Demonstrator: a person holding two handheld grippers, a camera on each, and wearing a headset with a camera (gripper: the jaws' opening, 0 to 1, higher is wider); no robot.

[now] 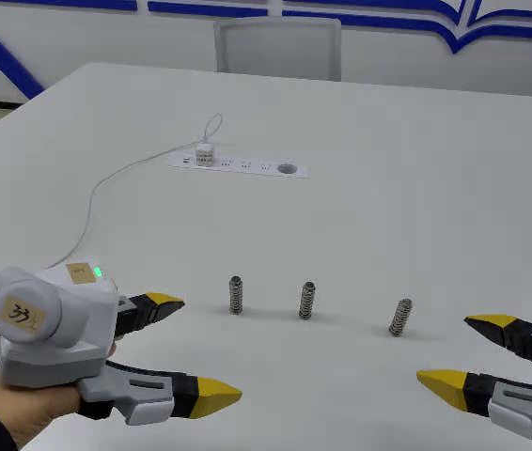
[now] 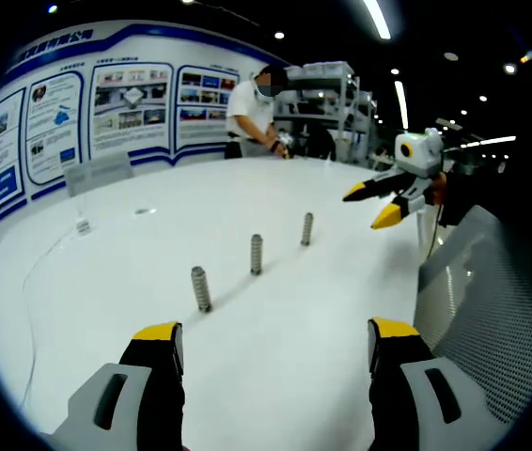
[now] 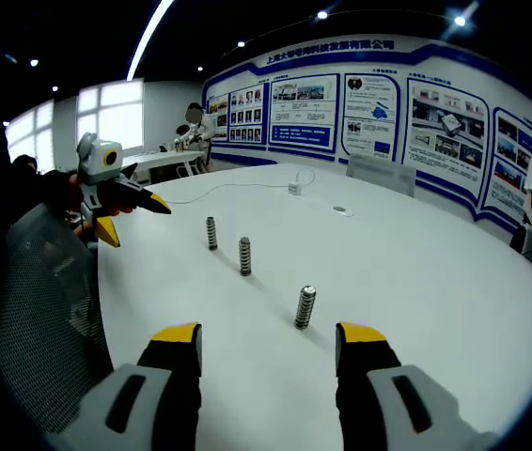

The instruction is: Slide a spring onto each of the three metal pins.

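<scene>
Three upright metal pins stand in a row on the white table, each with a spring around it: the left pin [image 1: 236, 294] [image 2: 200, 287] [image 3: 211, 232], the middle pin [image 1: 306, 300] [image 2: 257, 254] [image 3: 244, 256] and the right pin [image 1: 400, 317] [image 2: 307, 228] [image 3: 305, 306]. My left gripper [image 1: 197, 349] [image 2: 272, 339] is open at the near left of the row, with nothing between its yellow-tipped jaws. Near the right end, my right gripper [image 1: 468, 349] [image 3: 269, 335] is open and empty too. Each gripper shows in the other's view: the right gripper [image 2: 374, 205], the left gripper [image 3: 133, 214].
A white power strip [image 1: 239, 164] with a plugged adapter [image 1: 205, 153] and a white cable [image 1: 106, 183] lies further back on the table. A grey chair [image 1: 278, 46] stands at the far edge. A mesh chair back [image 2: 492, 310] [image 3: 45, 310] is near me. A person [image 2: 252, 108] stands across the room.
</scene>
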